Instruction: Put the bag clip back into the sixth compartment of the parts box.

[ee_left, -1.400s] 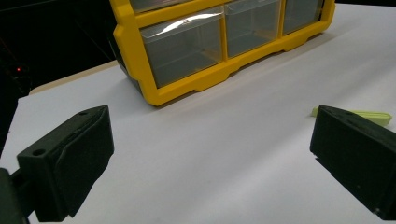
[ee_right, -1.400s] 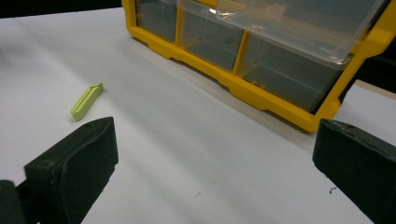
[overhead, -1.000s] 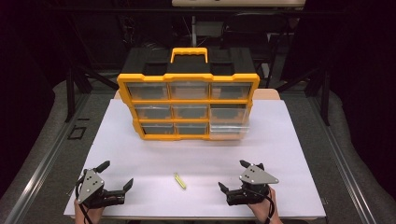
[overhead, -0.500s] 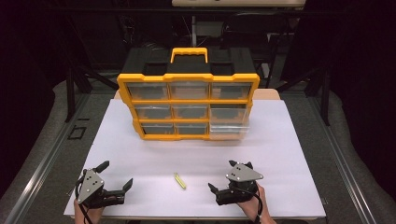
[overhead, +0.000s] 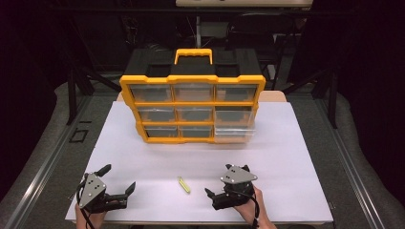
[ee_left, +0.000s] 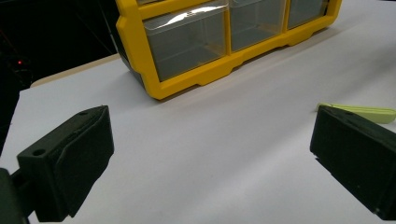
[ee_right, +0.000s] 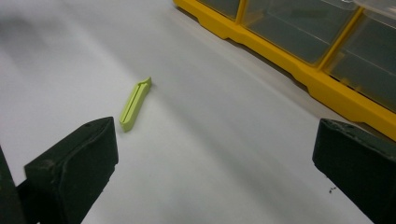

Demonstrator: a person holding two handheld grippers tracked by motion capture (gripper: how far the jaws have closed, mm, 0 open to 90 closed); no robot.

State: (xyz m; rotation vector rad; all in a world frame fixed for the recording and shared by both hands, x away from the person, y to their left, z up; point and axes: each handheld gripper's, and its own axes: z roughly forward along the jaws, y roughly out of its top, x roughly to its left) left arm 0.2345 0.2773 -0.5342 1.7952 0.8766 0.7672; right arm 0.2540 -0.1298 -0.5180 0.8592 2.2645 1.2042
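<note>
Green clip lies flat btwn my grippers; both jaws apart. I'd bring R gripper low, straddle it lengthwise.

Between the left tool and the right tool the white desk lies bare except for a small green clip, flat and low, nearer the right tool. Both tools stand with jaws spread wide and nothing between them. Ahead, a broad strip of bare desk runs up to the yellow drawer organizer, which stands upright across the far middle and blocks passage there; open desk remains at either side of it.
</note>
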